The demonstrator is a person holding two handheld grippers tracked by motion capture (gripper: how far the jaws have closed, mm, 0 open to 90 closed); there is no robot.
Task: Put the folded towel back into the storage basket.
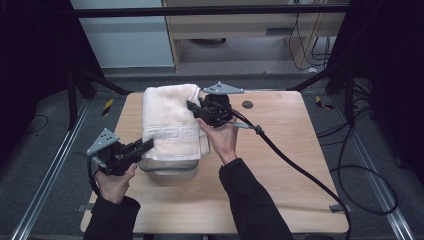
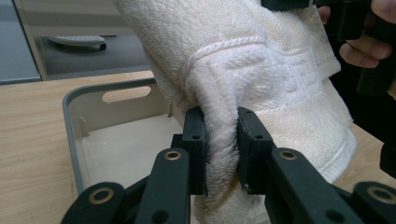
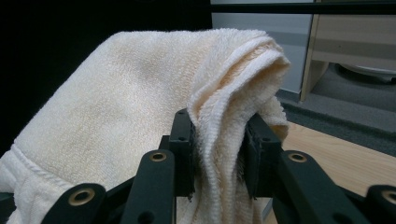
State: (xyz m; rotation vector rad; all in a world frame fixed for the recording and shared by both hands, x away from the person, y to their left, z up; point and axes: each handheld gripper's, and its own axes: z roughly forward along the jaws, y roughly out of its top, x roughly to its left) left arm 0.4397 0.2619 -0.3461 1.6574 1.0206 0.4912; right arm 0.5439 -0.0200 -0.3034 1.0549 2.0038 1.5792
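Observation:
A folded cream towel (image 1: 167, 122) with a key-pattern border hangs stretched between both grippers above a grey plastic bin (image 1: 170, 171). My left gripper (image 1: 148, 144) is shut on the towel's near left edge; the left gripper view shows the towel (image 2: 261, 70) bunched between its pads, with the bin (image 2: 74, 126) below. My right gripper (image 1: 192, 106) is shut on the towel's far right edge, and the right gripper view has a thick fold of towel (image 3: 140, 107) squeezed between its jaws. In the high view the towel hides most of the bin.
The wooden table (image 1: 280, 165) holds the bin near its front left. A thick black cable (image 1: 295, 162) runs from the right gripper across the table to the floor. A small dark disc (image 1: 247, 104) lies at the back. Dark frame posts stand on both sides.

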